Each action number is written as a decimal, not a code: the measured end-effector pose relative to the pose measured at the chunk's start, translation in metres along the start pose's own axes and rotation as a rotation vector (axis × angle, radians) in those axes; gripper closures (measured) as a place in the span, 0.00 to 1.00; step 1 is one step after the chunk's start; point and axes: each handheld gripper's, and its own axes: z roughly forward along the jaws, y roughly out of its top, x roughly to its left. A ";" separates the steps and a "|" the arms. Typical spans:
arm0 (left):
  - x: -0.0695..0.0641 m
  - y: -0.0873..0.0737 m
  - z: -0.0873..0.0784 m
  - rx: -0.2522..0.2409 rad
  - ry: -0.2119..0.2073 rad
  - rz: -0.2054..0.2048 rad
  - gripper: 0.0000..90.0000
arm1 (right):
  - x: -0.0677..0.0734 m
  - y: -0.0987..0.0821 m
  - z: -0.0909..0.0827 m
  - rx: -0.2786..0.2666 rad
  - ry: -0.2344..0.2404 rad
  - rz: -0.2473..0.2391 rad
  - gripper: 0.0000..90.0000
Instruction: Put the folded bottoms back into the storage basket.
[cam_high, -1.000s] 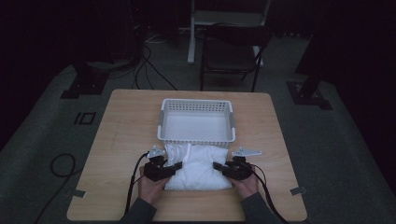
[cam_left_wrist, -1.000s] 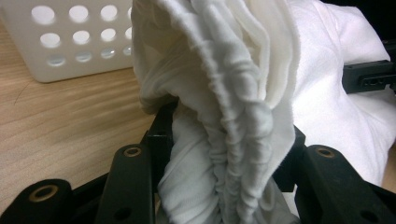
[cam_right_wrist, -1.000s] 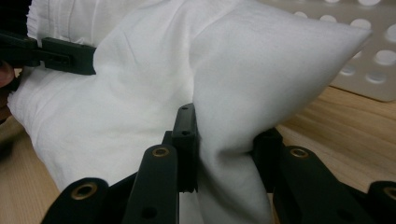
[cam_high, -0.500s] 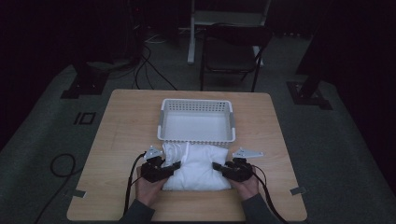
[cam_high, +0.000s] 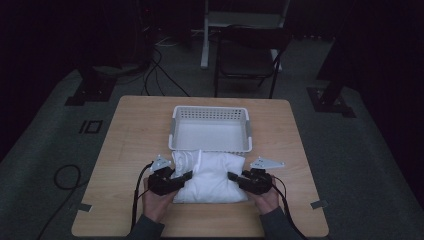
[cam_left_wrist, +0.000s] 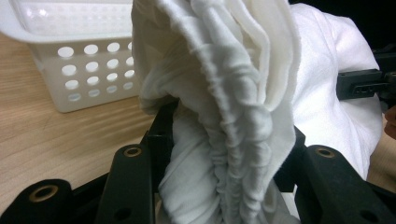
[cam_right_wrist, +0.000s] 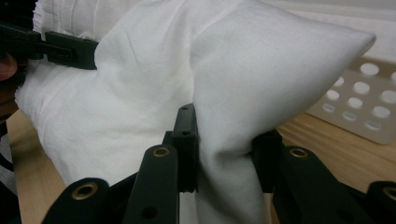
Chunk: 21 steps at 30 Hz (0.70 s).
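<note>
White cloth pinched at either side by left tongs and right tongs, white basket beyond

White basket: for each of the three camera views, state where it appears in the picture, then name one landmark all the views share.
High view: the white basket sits mid-table, just beyond the white cloth.
Left gripper view: upper left, behind the bunched cloth.
Right gripper view: right edge, behind the cloth's raised corner.
Shared landmark: the white cloth, clamped in both grippers.
</note>
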 end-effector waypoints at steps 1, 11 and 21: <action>0.000 0.001 -0.001 -0.002 -0.001 0.001 0.60 | 0.001 0.001 -0.001 -0.001 -0.002 -0.004 0.78; 0.000 0.011 -0.013 -0.035 -0.014 0.014 0.61 | 0.007 0.009 -0.006 -0.031 0.007 -0.024 0.78; -0.003 0.019 -0.021 -0.059 -0.018 0.020 0.61 | 0.012 0.018 -0.012 -0.059 -0.001 -0.045 0.78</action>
